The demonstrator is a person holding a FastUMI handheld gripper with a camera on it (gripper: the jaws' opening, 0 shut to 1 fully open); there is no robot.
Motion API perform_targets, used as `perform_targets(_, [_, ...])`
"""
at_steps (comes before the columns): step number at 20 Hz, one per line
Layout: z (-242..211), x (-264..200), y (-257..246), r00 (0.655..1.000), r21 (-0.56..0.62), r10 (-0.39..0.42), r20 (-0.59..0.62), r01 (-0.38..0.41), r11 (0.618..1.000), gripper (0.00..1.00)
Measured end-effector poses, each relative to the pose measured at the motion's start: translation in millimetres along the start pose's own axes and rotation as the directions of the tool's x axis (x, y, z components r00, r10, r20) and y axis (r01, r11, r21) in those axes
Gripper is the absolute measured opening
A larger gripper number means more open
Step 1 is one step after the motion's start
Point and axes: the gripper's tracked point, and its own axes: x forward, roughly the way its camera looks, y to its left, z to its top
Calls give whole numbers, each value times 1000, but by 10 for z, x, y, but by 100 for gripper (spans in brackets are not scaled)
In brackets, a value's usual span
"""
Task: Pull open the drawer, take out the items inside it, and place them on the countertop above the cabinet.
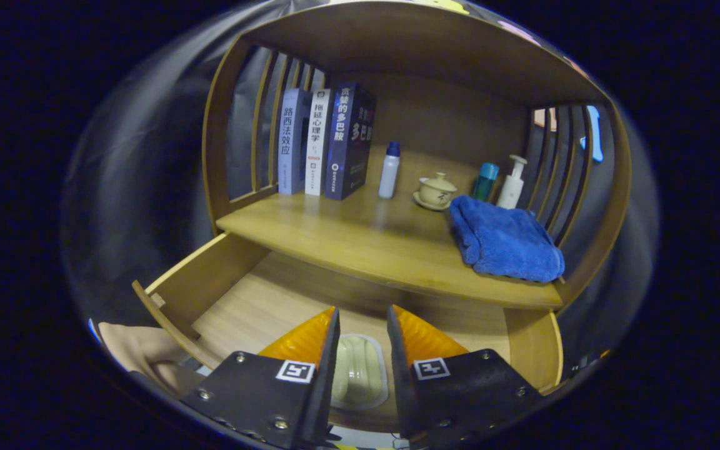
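Drawer [222,294] of pale wood-grain board found pulled well out beneath the countertop, floor and left side wall exposed; opening step judged complete. Lying flat on drawer floor between the fingers: one small pale rounded-rectangular item with a ribbed cream centre and a thin translucent rim [359,372], possibly a sealed blister or soap-like pad; exact nature not determinable. Hand-held gripper [363,325] poised over that item, fingers parted to a moderate gap straddling it, one to each side; no pressing contact evident, nothing held. Ridged inner pads noted on both fingers, matte textured plates with square markers behind them. Light wooden countertop shelf [335,234] above the drawer, smooth with a slight sheen, already carrying a folded blue plush towel [505,240] at its right end, soft and deeply piled; whether taken from the drawer, not determinable. Further back, standing upright: three hardback books [325,144] against the left slats, a slim white plastic bottle with blue cap [389,169], a glazed cream lidded teacup on a saucer [436,191], a teal cylindrical container [485,181], a white pump dispenser [512,182]. Curved slatted wooden sides and arched top enclosing the shelf. Remaining, by judgement: closing on the pale item, lifting, placing on bare board at shelf centre. Rest of visible drawer floor bare; near corners hidden behind the gripper.
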Motion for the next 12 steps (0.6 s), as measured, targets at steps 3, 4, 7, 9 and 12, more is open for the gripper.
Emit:
perform_targets(3, [-76,106,12,999,-11,7,-46,-8,1000,43])
perform_targets(4, [-109,130,19,998,-12,9,-57,-9,1000,43])
perform_targets(7, [-164,189,15,996,-9,9,-85,-10,1000,43])
perform_targets(9, [-183,223,-3,995,-7,4,-100,-5,1000,43])
perform_targets(12, [-213,262,-57,993,-14,-13,-114,12,1000,44])
